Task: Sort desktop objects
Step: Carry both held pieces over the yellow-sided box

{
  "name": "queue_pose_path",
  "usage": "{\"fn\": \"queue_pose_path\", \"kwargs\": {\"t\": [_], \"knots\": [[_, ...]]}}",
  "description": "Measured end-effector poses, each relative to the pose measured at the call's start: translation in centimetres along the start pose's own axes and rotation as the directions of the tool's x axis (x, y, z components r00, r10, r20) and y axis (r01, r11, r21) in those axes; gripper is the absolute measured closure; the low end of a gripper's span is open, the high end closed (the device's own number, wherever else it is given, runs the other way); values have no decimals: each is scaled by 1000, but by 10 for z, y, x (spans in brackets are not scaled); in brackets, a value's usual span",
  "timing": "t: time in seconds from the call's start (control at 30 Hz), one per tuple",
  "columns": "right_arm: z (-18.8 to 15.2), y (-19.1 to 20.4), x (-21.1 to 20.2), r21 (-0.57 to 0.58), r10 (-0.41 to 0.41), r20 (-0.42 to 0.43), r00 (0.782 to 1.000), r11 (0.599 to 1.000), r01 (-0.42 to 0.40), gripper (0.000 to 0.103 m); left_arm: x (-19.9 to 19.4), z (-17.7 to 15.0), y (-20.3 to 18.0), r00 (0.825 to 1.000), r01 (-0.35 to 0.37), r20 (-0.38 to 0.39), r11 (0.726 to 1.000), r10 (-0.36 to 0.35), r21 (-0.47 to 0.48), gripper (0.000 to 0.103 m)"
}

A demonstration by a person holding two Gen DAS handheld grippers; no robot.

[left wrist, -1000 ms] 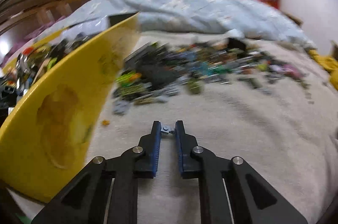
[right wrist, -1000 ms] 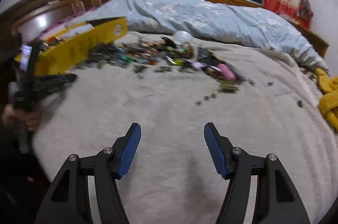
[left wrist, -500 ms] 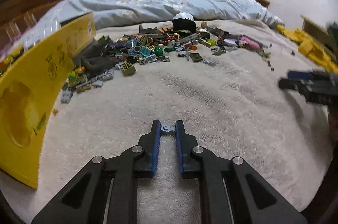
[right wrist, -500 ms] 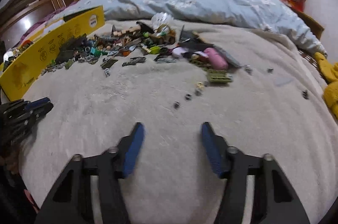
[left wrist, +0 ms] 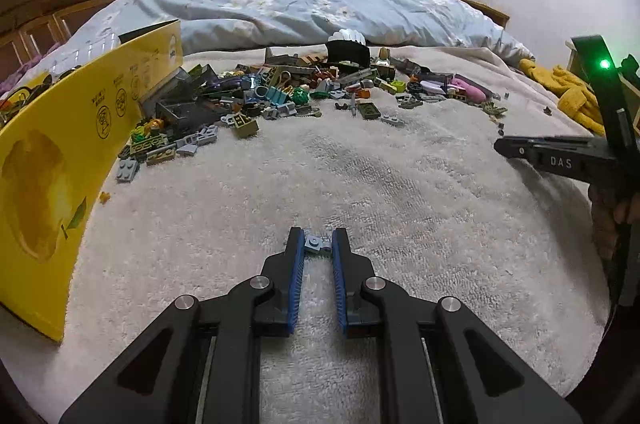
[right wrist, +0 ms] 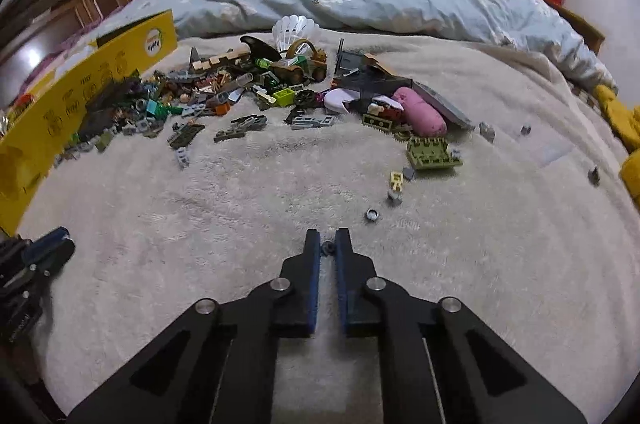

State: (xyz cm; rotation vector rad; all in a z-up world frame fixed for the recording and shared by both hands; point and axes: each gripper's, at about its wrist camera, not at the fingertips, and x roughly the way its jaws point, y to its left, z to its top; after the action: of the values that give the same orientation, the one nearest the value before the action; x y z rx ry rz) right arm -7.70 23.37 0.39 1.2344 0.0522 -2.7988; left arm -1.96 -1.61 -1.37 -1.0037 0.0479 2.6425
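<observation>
Pick step: left gripper [left wrist: 318, 247] pinching grey plate [left wrist: 317, 245]; right gripper [right wrist: 328, 248] just closed on dark round stud [right wrist: 328, 248]. Next: lift, carry to yellow box [left wrist: 60, 160].

The small dark round piece [right wrist: 328, 248] between the right gripper's [right wrist: 328, 244] blue pads is too tiny to identify; left of it, the tall yellow cardboard box [right wrist: 60, 112] runs off-frame.
</observation>
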Motion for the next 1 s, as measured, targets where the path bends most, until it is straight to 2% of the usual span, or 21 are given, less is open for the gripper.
{"fn": "queue_pose_path", "kwargs": {"t": [0.13,0.27,0.37,0.47,0.63,0.77,0.93,1.0], "knots": [[-7,3,-13,52,55,30,998,997,-56,97,-4,0,3,1000,14,16,1000,-14,-18,88],[-21,40,-52,-39,85,93,992,996,-81,97,-25,-1,6,988,141,80,986,-134,-86,88],[-29,67,-87,-102,164,181,970,984,-147,97,-49,0,-3,977,160,149,986,-153,-38,88],[-31,85,-111,-141,195,231,953,976,-166,97,-70,2,-11,965,182,193,983,-176,-10,88],[-28,112,-127,-204,237,260,936,961,-187,97,-93,4,-18,952,158,263,987,-156,12,88],[-27,124,-128,-218,229,272,935,961,-172,97,-110,6,-22,936,54,346,998,-57,19,88],[-26,145,-130,-261,247,289,925,950,-172,97,-117,7,-24,934,12,356,1000,-17,18,89],[-28,154,-133,-286,226,324,918,949,-133,96,-118,6,-19,937,10,350,1000,-9,-2,89]]}}
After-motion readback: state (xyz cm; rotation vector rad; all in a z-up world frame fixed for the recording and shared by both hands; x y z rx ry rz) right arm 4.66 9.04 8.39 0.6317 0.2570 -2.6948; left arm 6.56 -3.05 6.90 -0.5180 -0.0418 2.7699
